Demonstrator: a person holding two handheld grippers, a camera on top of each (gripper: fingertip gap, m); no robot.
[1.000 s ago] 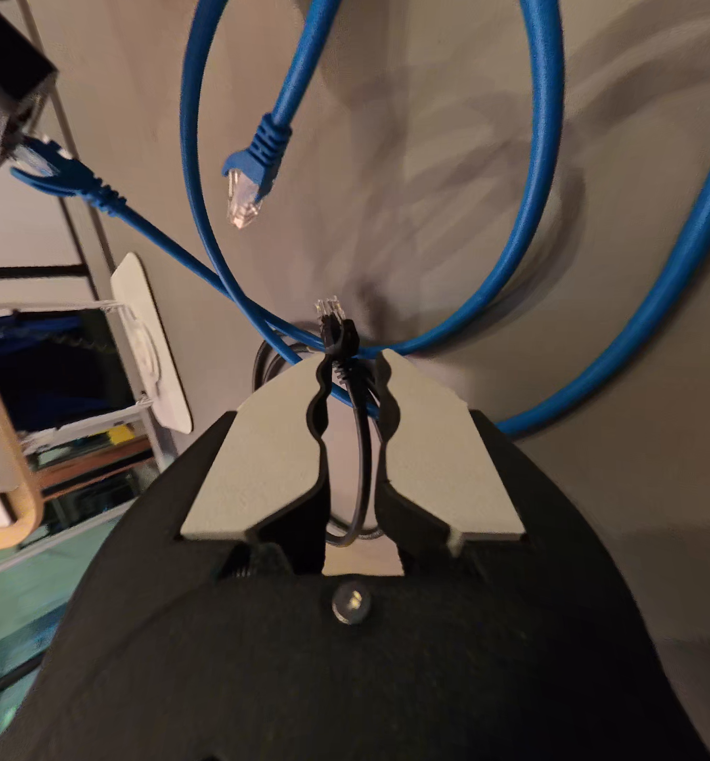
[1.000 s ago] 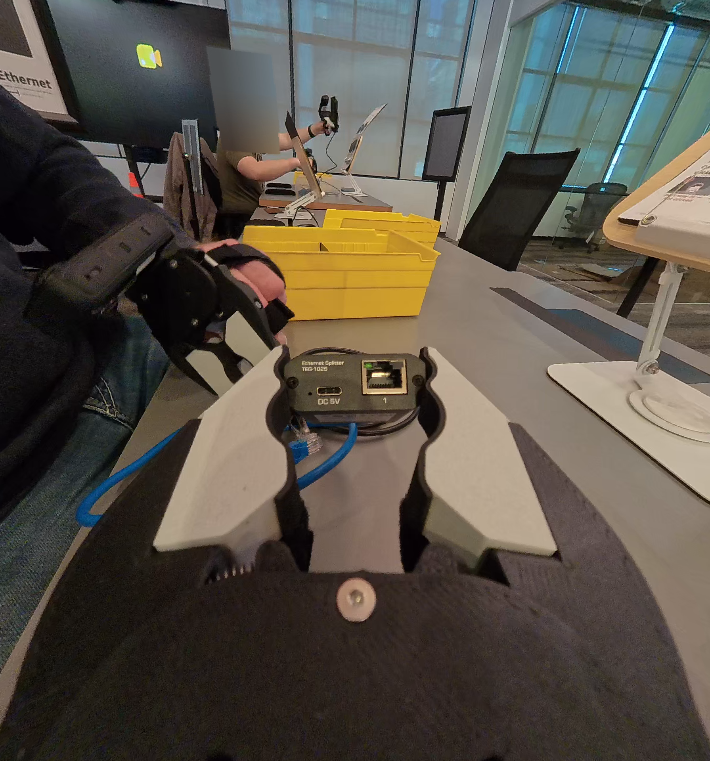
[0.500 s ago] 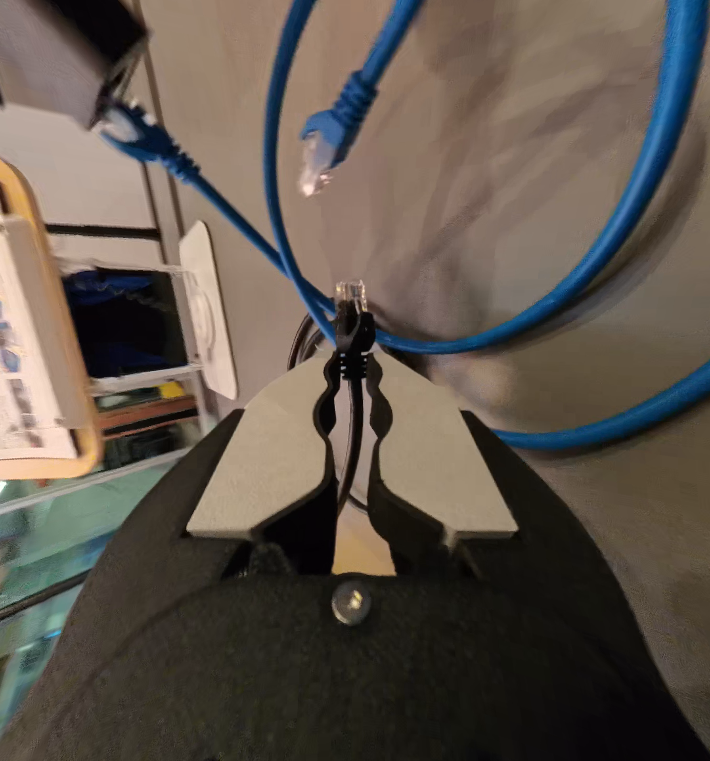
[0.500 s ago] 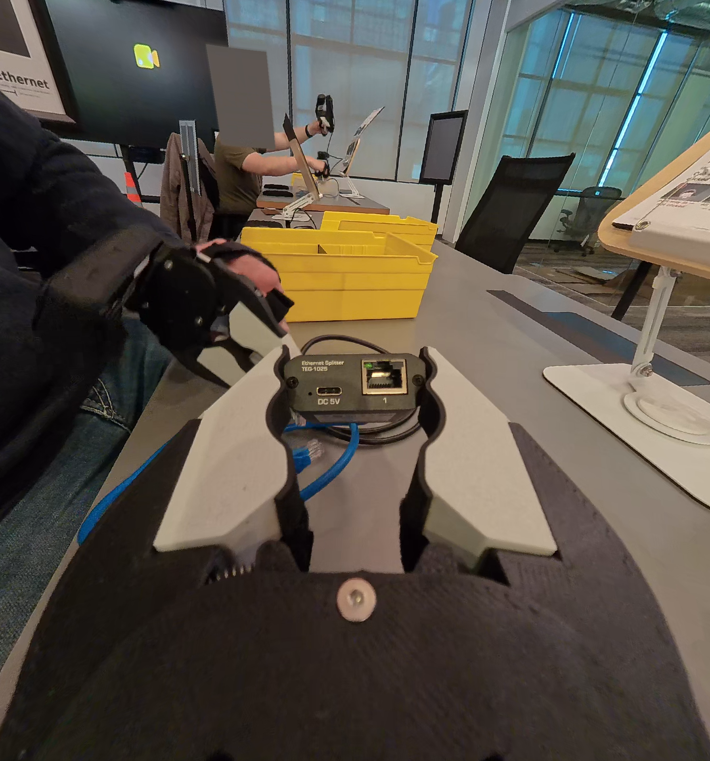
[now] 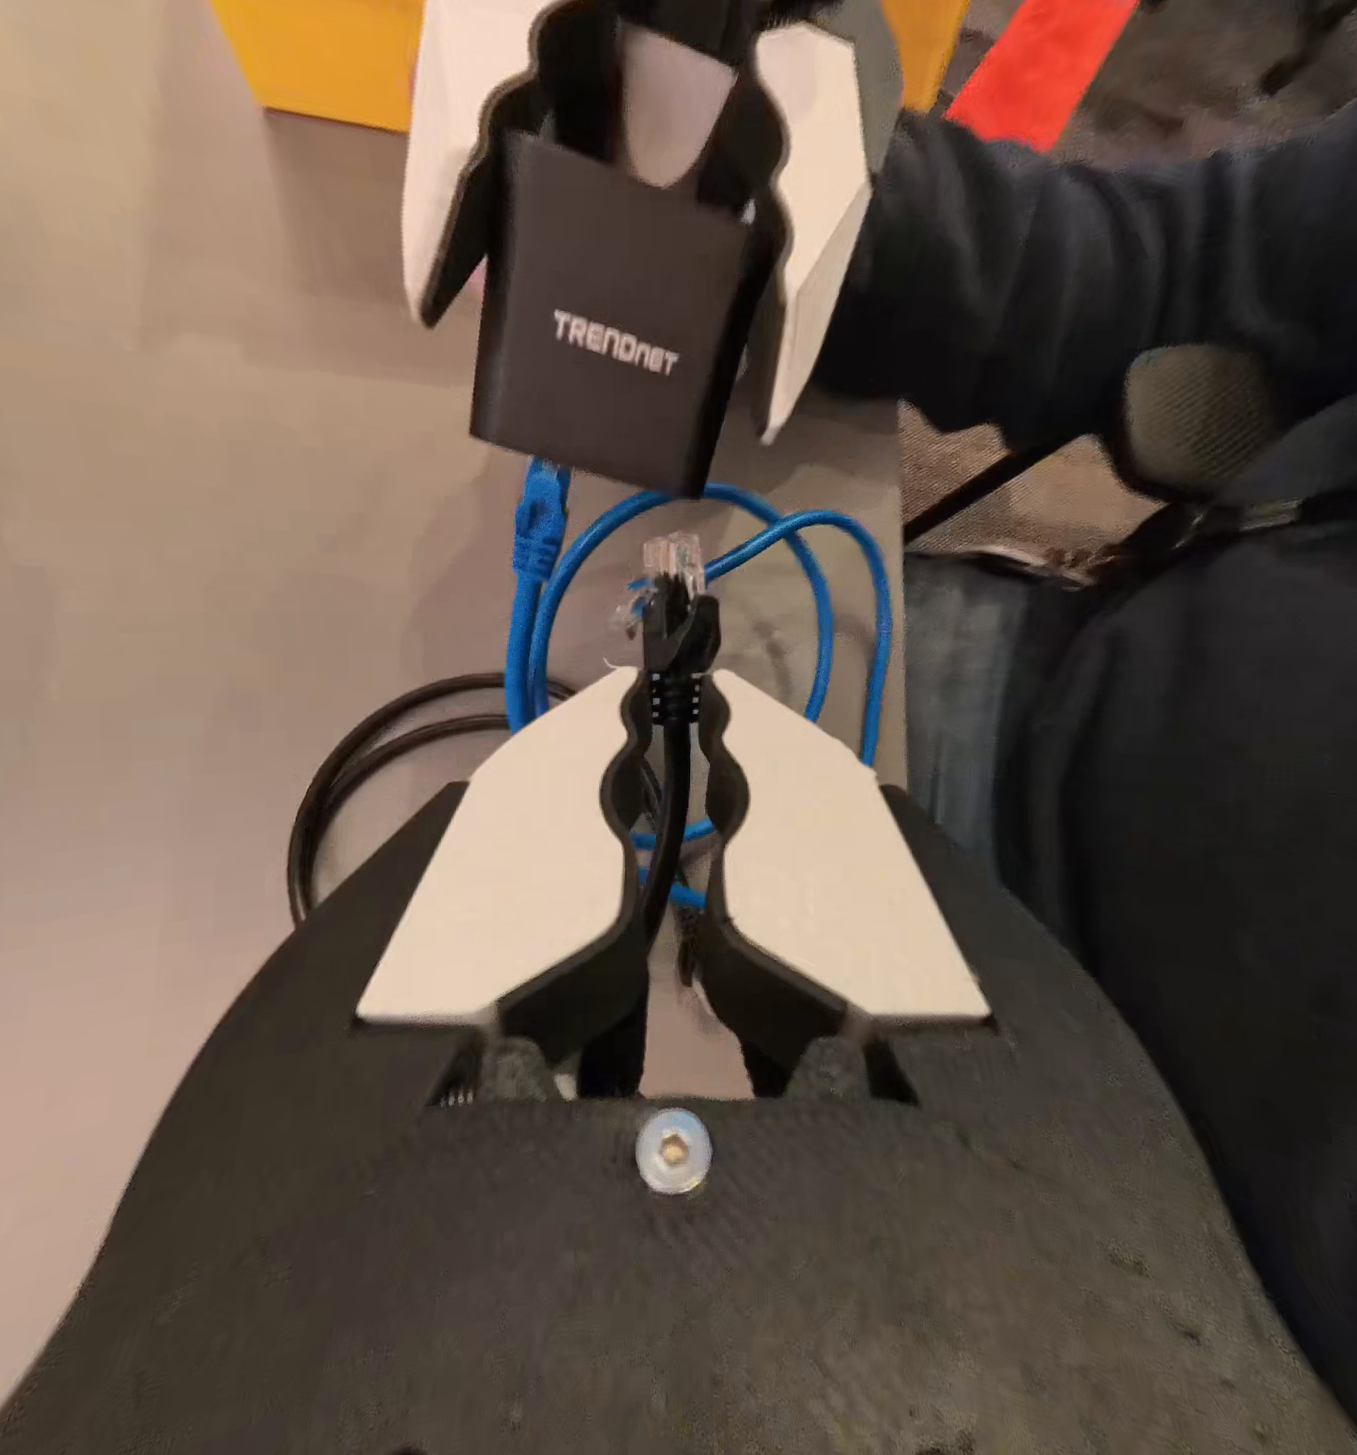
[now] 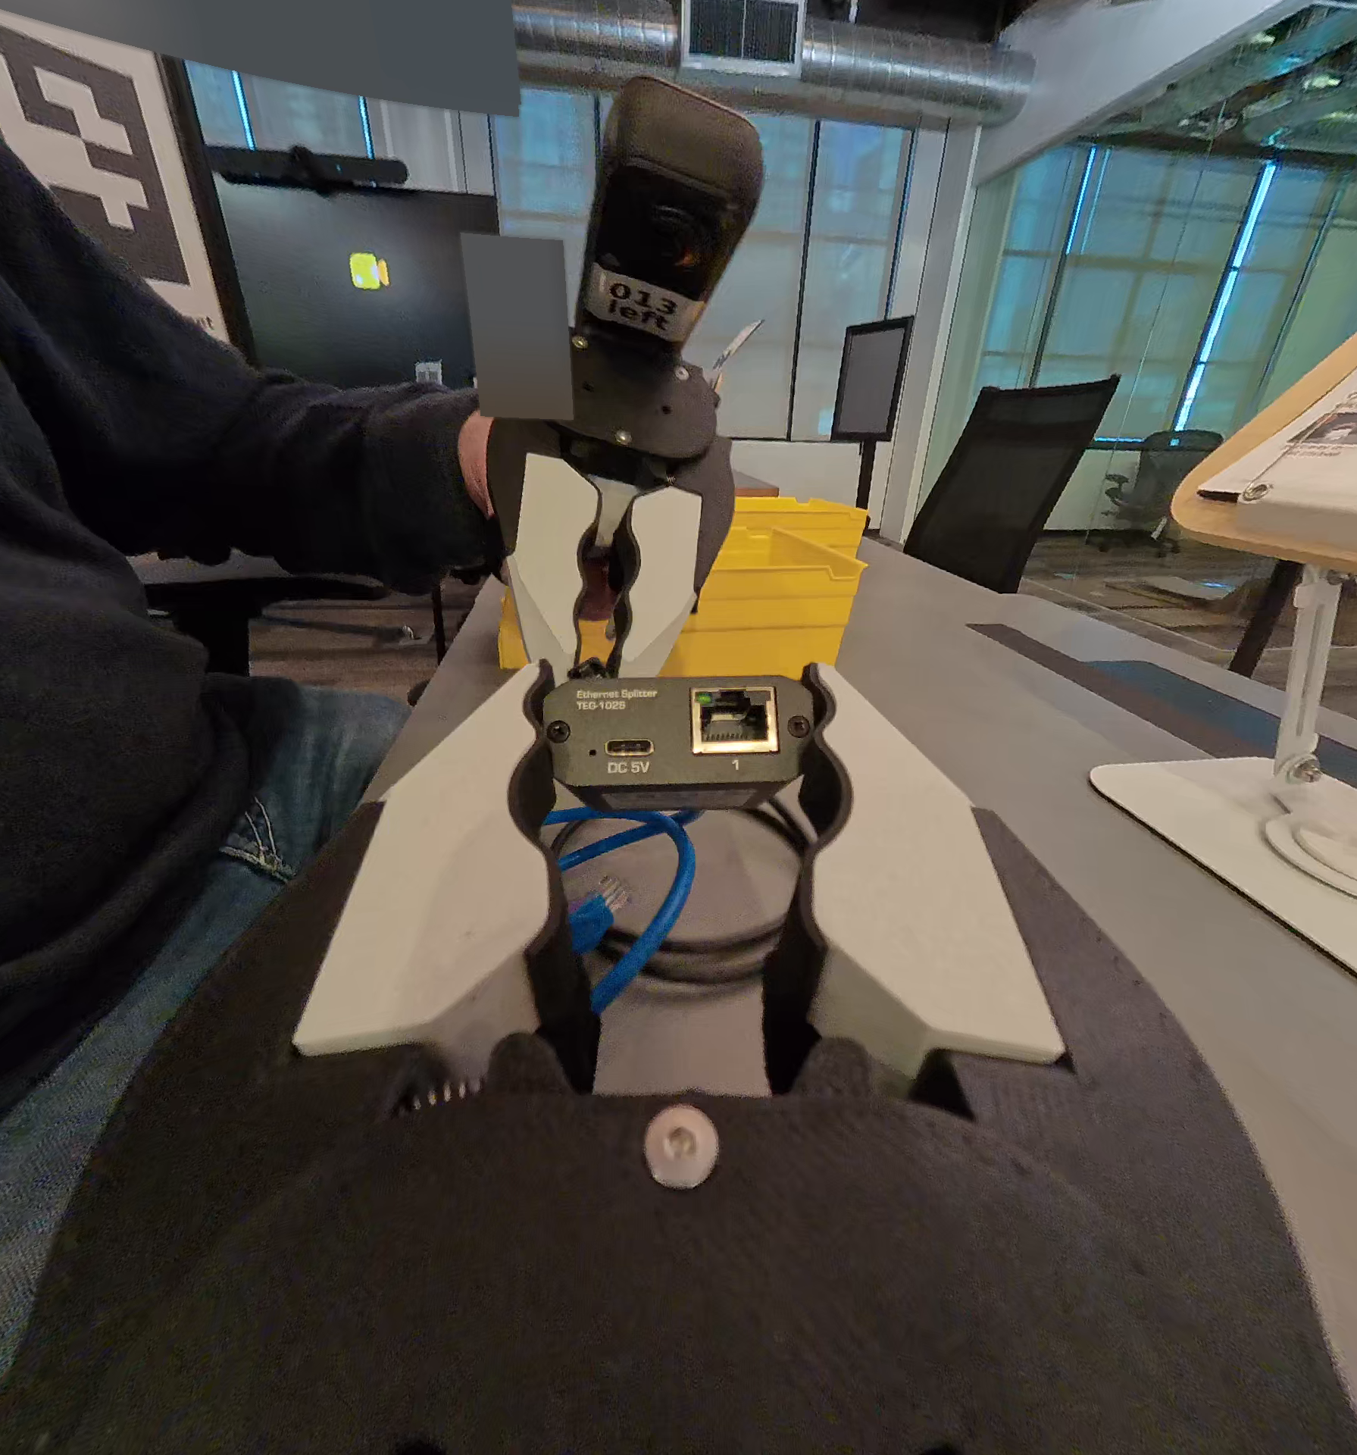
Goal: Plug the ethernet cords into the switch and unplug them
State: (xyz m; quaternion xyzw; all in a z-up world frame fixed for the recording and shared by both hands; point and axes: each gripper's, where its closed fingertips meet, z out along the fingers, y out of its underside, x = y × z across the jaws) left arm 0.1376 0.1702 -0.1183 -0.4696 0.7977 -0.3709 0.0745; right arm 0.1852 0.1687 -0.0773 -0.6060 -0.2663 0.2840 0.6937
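My left gripper point(image 5: 675, 685) is shut on a black ethernet cord point(image 5: 671, 630) just behind its clear plug, which points up at the underside of the black switch point(image 5: 612, 331). My right gripper point(image 6: 675, 708) is shut on the switch point(image 6: 671, 740) and holds it above the table, its near face showing one empty ethernet port. In the right wrist view the left gripper point(image 6: 600, 665) comes down from behind the switch. A blue ethernet cord point(image 5: 537, 527) is plugged into the switch's far side. Its loose blue plug point(image 6: 592, 905) lies on the table below.
The grey table point(image 5: 147, 551) carries blue cord loops point(image 5: 840, 598) and a black cable coil point(image 5: 360, 756). Yellow bins point(image 6: 777, 598) stand behind. A white stand base point(image 6: 1226, 827) with a tilted board sits right. My dark sleeve point(image 5: 1131, 275) is at the right; chairs and another person are farther off.
Both grippers have risen from the table. The left one has swung from beside the switch to behind it, turning the black plug toward the switch. The right one has lifted the switch.
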